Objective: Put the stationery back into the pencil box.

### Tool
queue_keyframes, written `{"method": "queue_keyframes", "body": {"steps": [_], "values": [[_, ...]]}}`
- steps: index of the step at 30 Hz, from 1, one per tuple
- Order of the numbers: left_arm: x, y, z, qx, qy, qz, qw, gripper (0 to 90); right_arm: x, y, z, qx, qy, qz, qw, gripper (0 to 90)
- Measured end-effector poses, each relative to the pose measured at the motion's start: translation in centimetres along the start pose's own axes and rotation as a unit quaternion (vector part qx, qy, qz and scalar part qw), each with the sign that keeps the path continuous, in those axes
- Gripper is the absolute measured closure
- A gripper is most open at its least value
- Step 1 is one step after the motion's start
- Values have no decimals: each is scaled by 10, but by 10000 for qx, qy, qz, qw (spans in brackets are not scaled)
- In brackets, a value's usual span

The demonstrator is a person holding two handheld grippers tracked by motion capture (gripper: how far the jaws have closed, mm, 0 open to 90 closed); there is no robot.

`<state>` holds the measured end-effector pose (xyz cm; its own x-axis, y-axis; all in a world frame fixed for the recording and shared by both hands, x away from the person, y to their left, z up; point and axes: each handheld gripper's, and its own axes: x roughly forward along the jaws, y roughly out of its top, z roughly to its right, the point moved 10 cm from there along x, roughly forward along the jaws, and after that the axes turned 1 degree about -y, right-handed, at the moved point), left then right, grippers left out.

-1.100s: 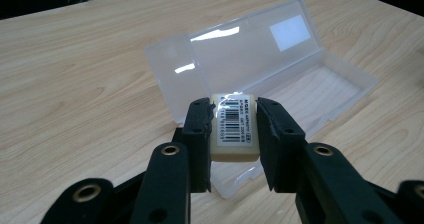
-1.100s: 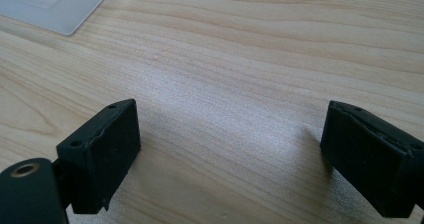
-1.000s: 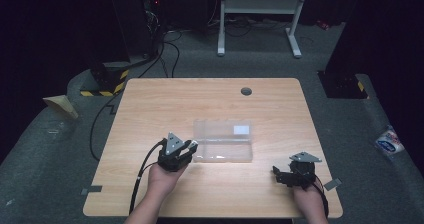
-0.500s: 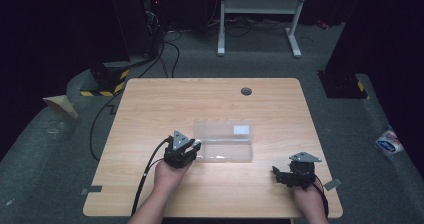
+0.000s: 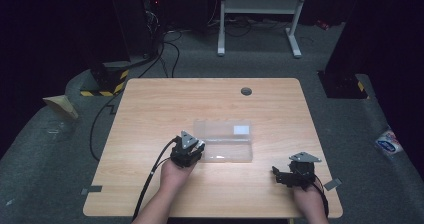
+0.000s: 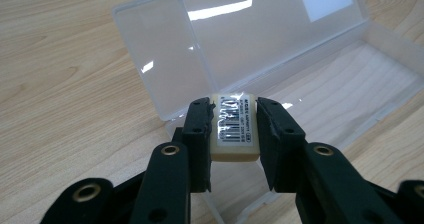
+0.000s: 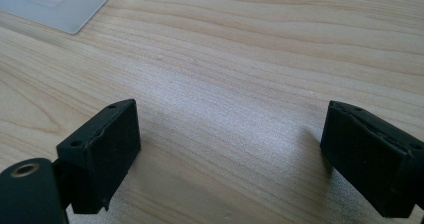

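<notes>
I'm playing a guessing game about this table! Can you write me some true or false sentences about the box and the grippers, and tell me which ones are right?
1. The left hand-held gripper squeezes a small cream eraser with a barcode. True.
2. The clear plastic box is closed. False: its lid lies open.
3. The right hand-held gripper holds a pencil. False: its jaws are wide apart over bare table.
4. The eraser is at the open box's end. True.

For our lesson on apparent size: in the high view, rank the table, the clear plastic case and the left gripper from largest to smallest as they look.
1. table
2. clear plastic case
3. left gripper, which sits higher and nearer the camera, yet looks smallest.
</notes>
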<state>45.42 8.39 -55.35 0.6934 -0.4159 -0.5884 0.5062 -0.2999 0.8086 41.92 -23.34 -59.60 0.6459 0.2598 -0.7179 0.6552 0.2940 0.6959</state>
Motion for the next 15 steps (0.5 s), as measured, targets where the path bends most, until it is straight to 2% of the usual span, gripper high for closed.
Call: {"method": "queue_keyframes", "body": {"steps": [6, 13, 15], "values": [[6, -5, -3, 62, 181, -151, 9997, 677, 0, 0, 0, -16, 9, 5, 10000, 86], [9, -6, -3, 42, 196, -190, 9996, 672, 0, 0, -1, -21, 16, 5, 10000, 86], [10, -4, -3, 24, 226, -153, 9996, 623, 0, 0, -1, -23, 17, 5, 10000, 86]]}}
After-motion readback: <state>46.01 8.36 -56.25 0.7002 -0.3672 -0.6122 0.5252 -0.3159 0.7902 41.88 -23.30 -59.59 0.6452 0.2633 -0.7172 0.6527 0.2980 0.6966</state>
